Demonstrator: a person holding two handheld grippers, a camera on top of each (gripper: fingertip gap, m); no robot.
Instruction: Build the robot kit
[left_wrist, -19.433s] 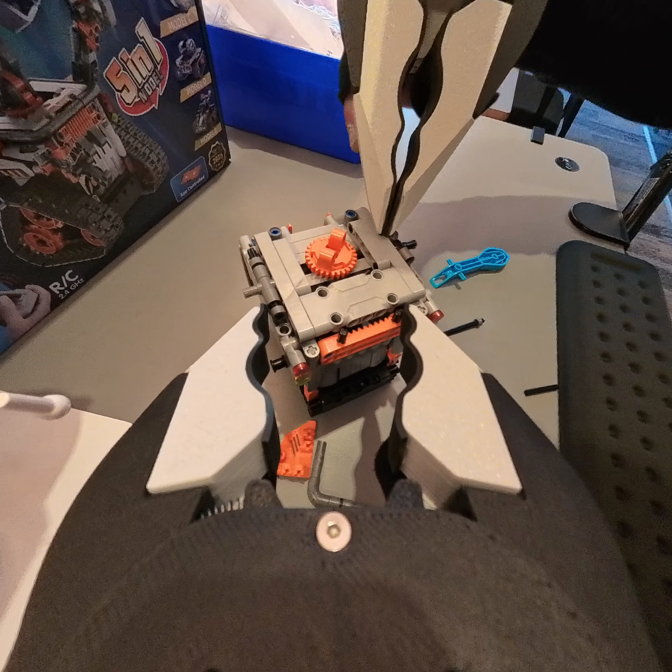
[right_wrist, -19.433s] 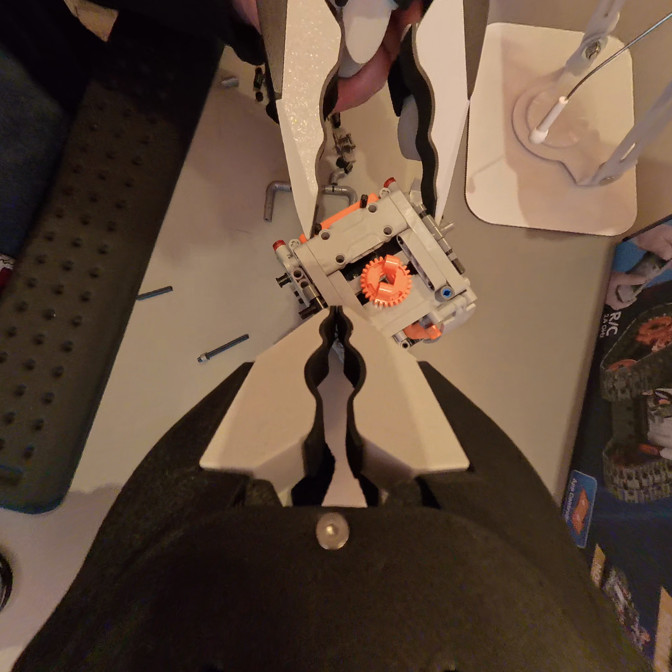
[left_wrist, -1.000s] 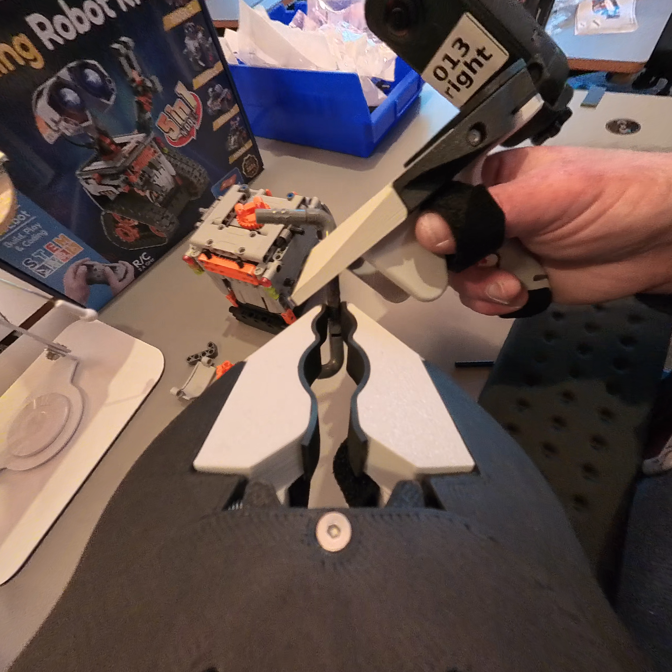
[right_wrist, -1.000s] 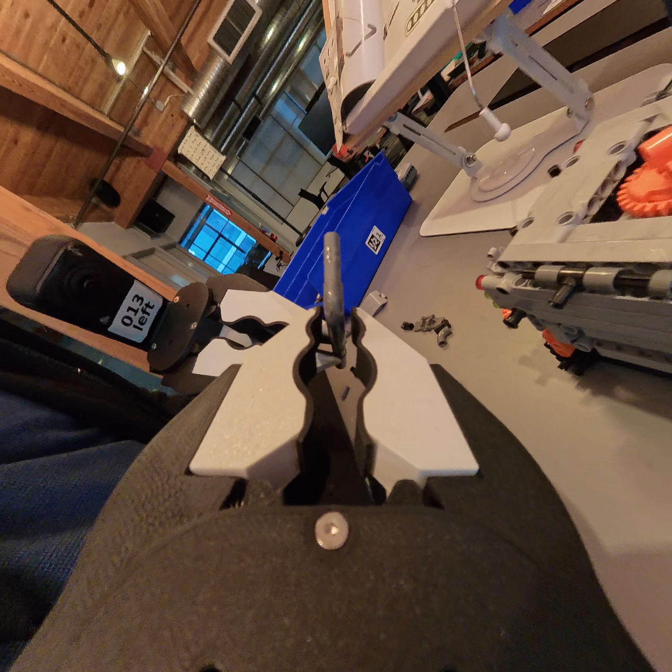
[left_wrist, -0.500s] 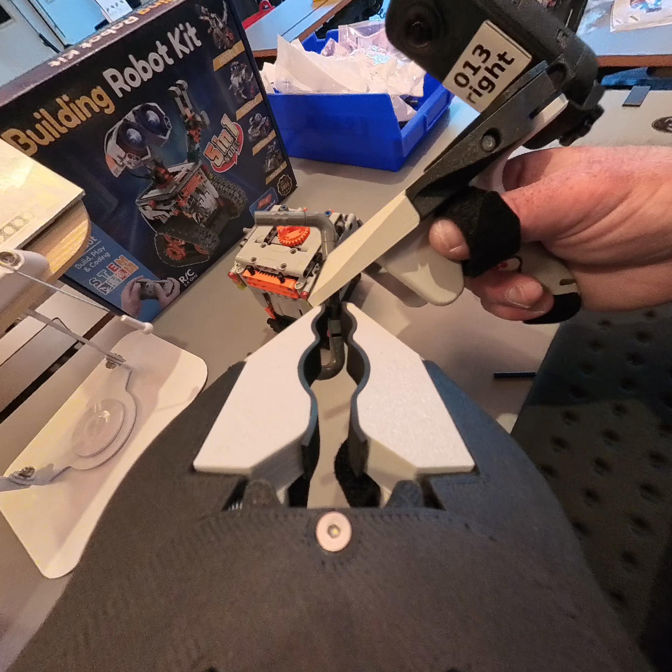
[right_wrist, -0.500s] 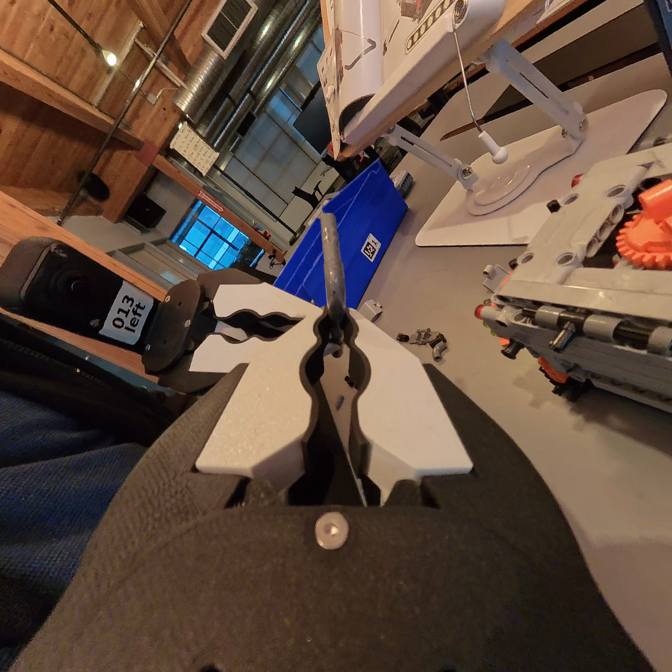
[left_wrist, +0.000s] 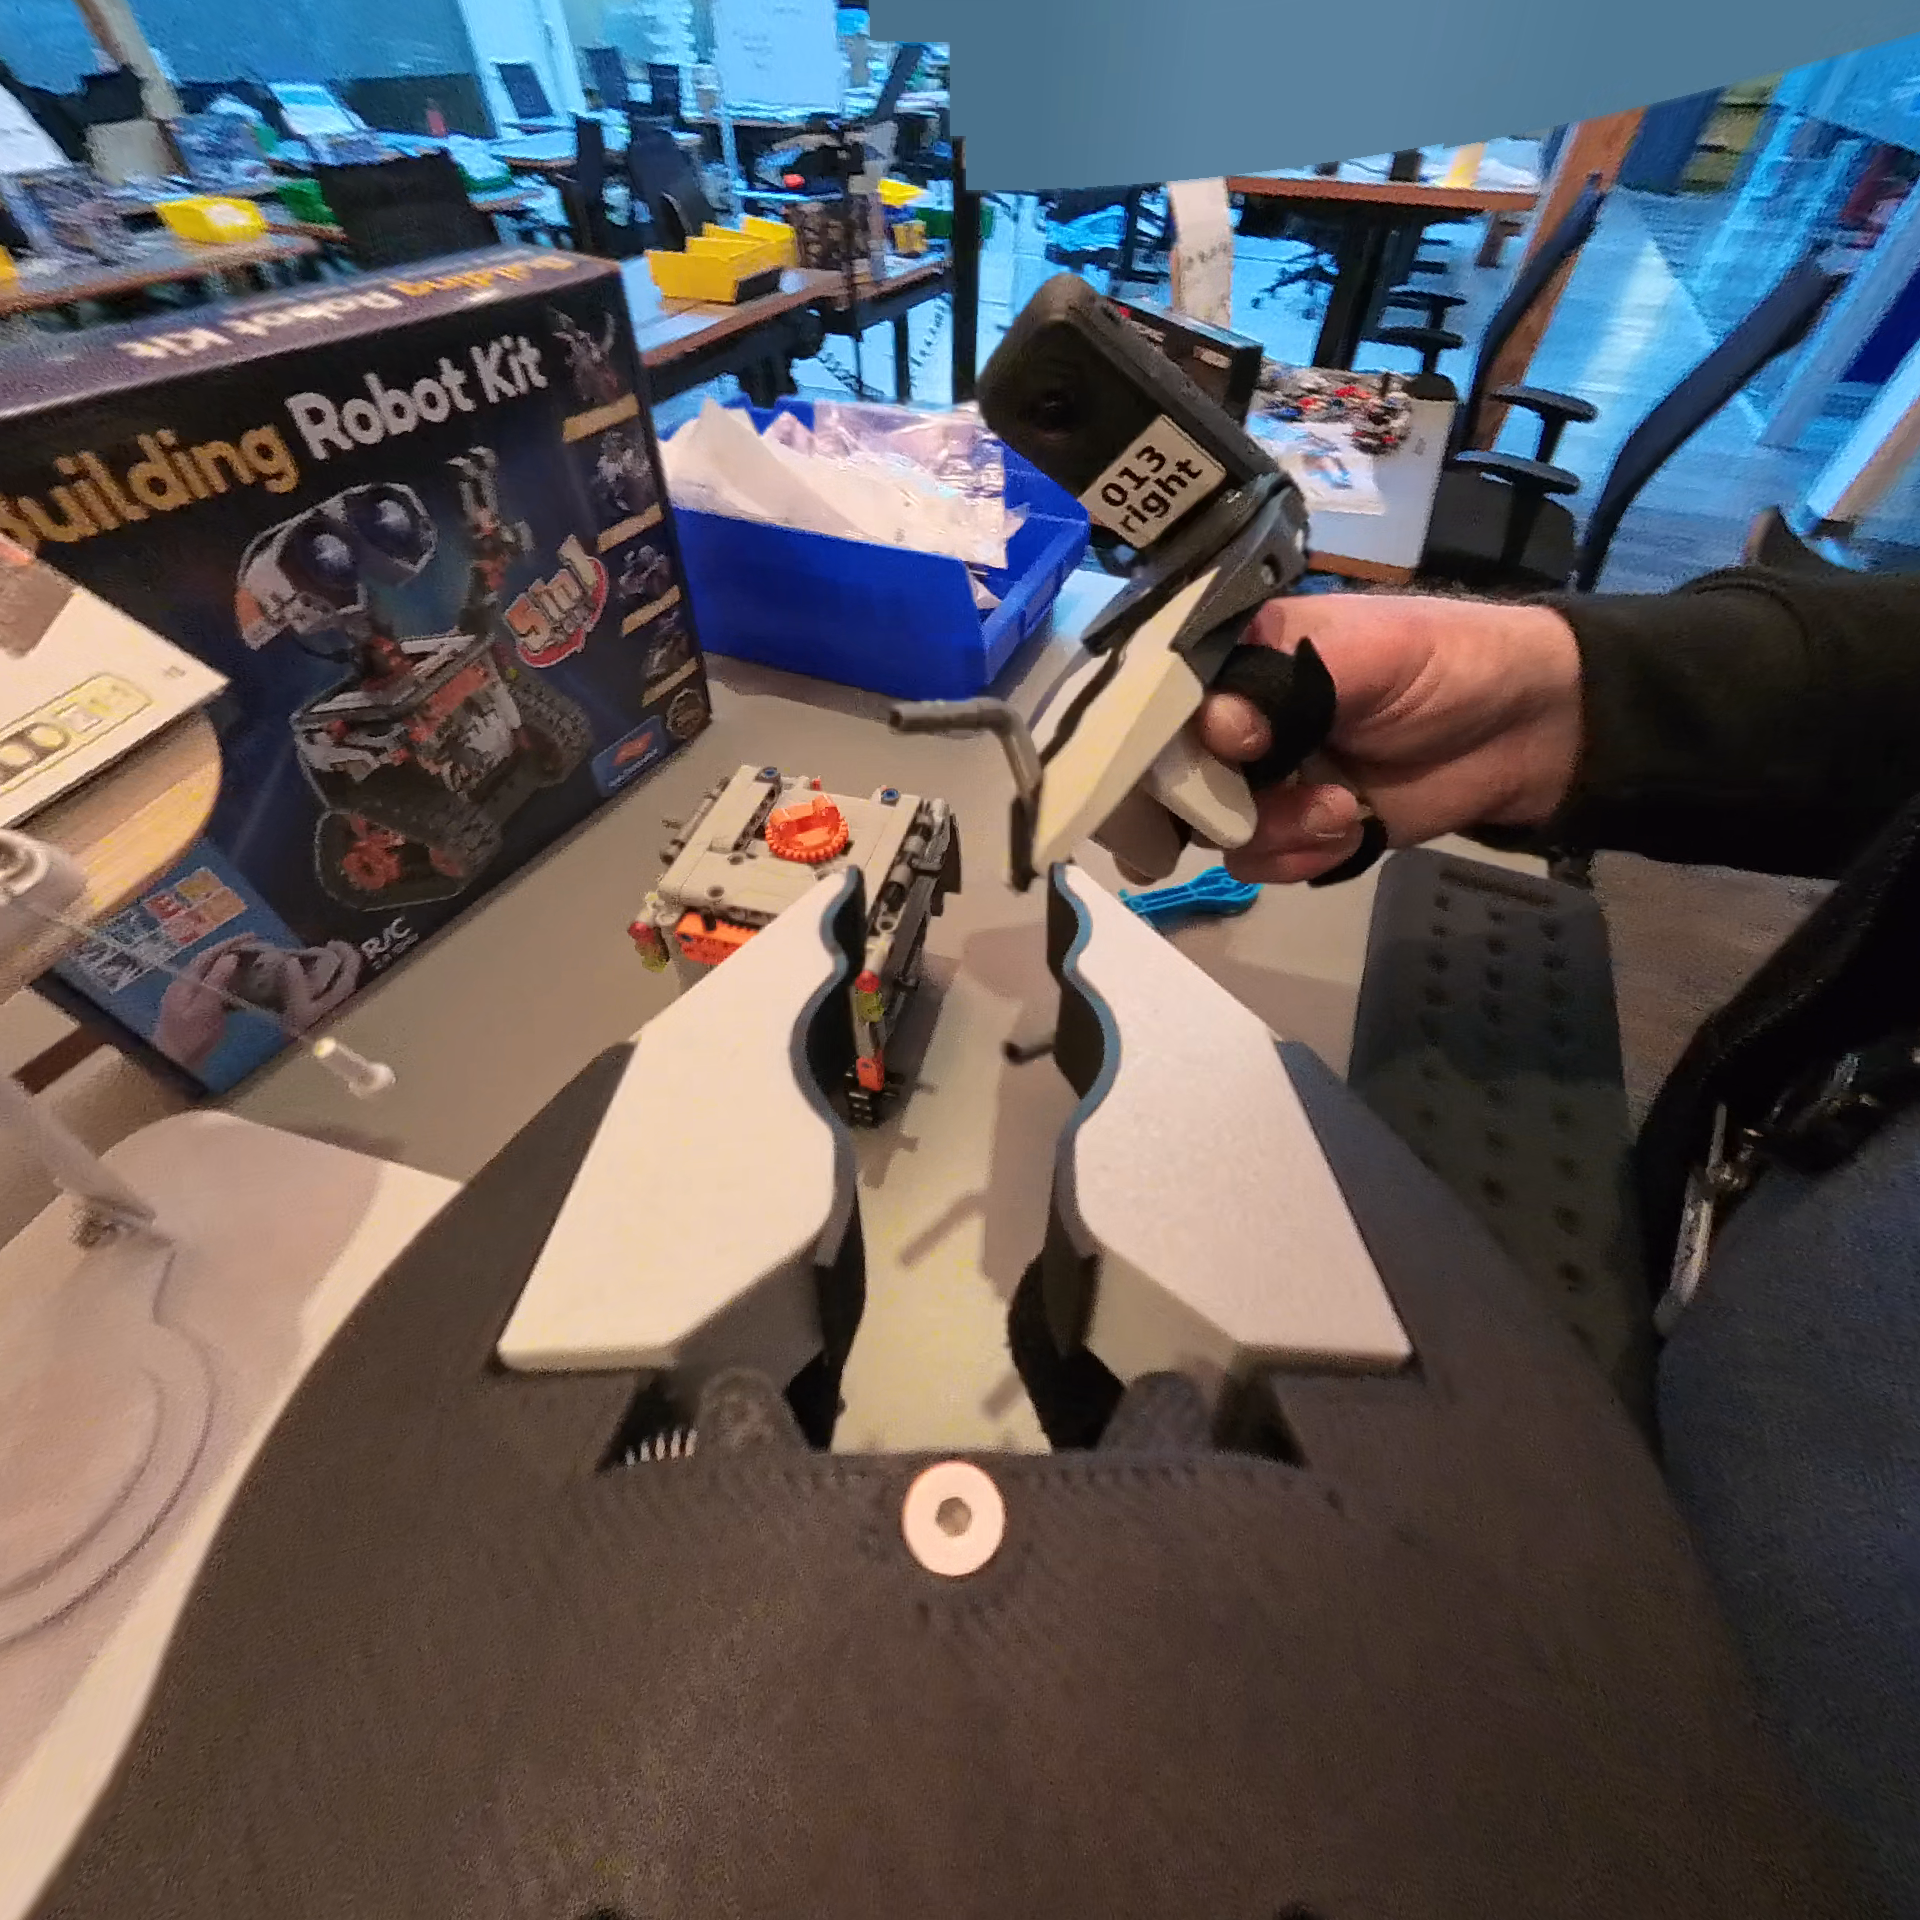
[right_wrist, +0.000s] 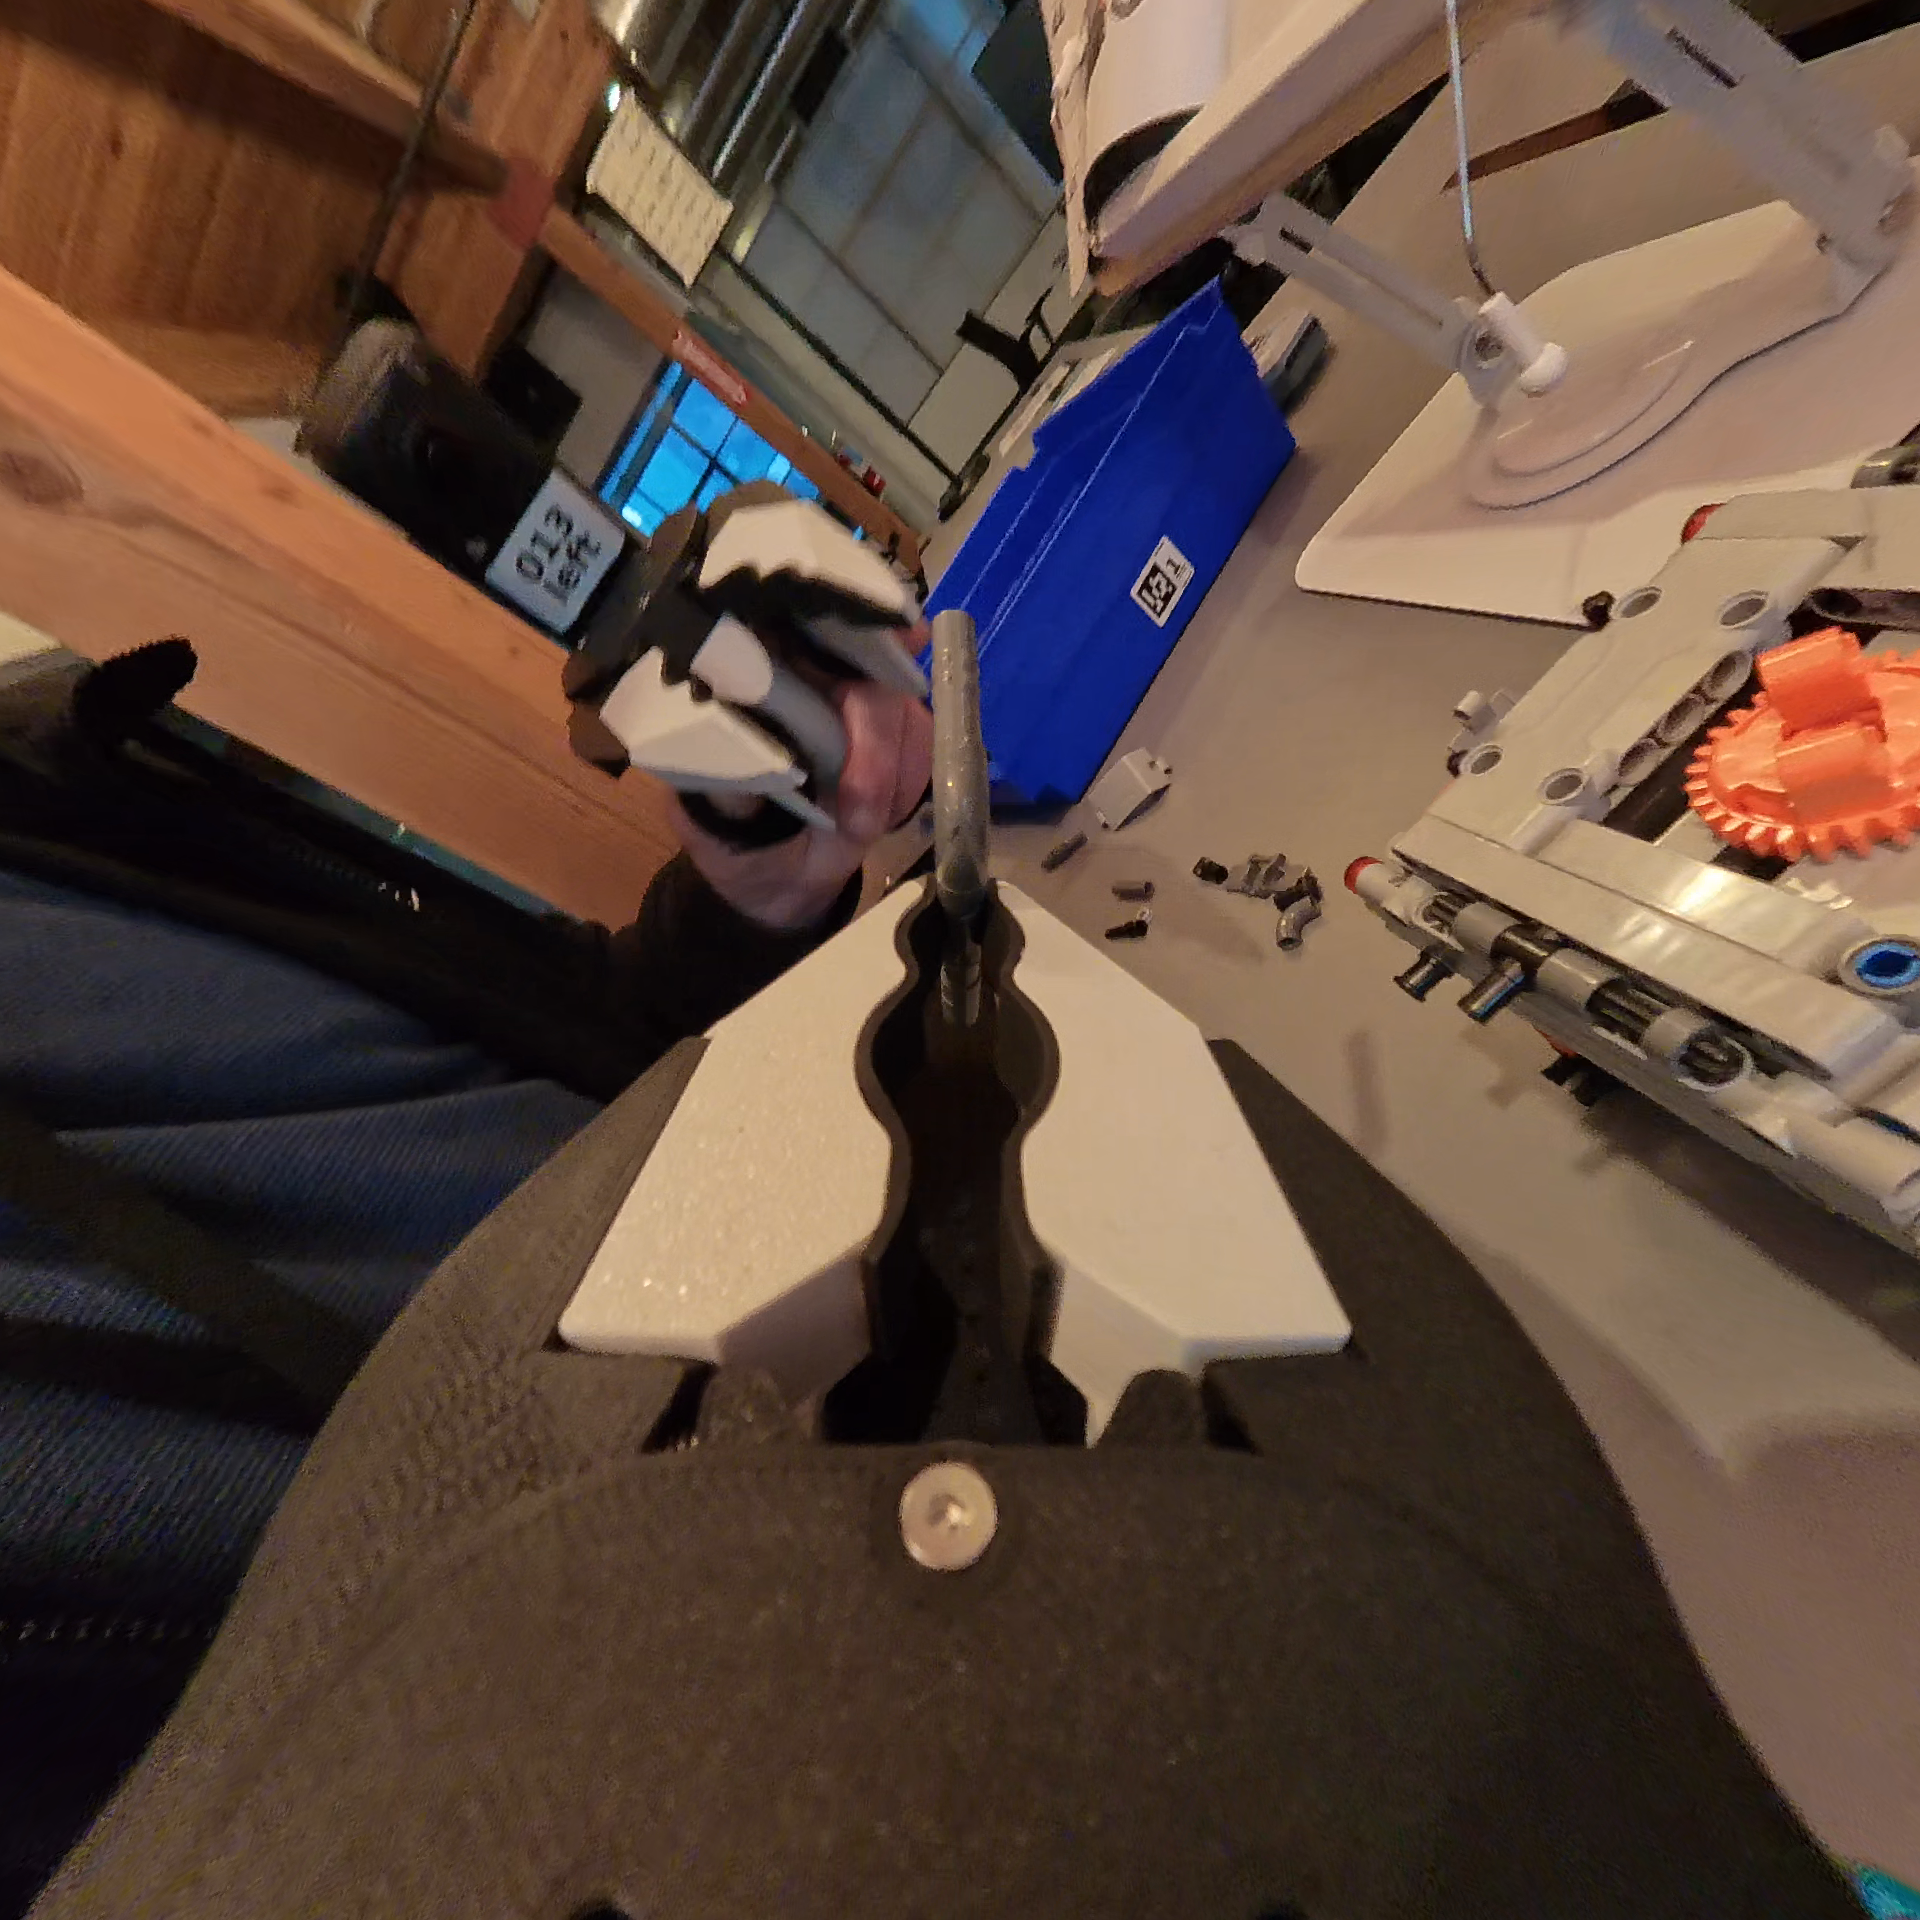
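My right gripper (right_wrist: 961, 902) is shut on a grey bent rod (right_wrist: 954, 727), whose long end sticks out past the fingertips. In the left wrist view this gripper (left_wrist: 1039, 842) hangs above the table in a person's hand, with the rod (left_wrist: 1003, 743) bent to the left. My left gripper (left_wrist: 948, 904) is open and empty, its fingertips just below the rod's lower end. It also shows in the right wrist view (right_wrist: 748, 665), held apart from the rod. A grey and orange block model (left_wrist: 790, 862) with an orange gear on top stands on the table beyond the left finger.
A kit box (left_wrist: 343, 623) stands at the left and a blue bin (left_wrist: 862, 582) behind the model. A blue tool (left_wrist: 1184, 894) and a black perforated pad (left_wrist: 1486, 987) lie at the right. A white stand base (left_wrist: 104, 1351) is near left. Small loose parts (right_wrist: 1268, 883) lie beside the model (right_wrist: 1662, 883). The left gripper's tips are roughly 5 cm from the right gripper's.
My left gripper has opened and let go of the bent rod, and has drawn back. The right gripper alone now holds the rod and has lifted it.
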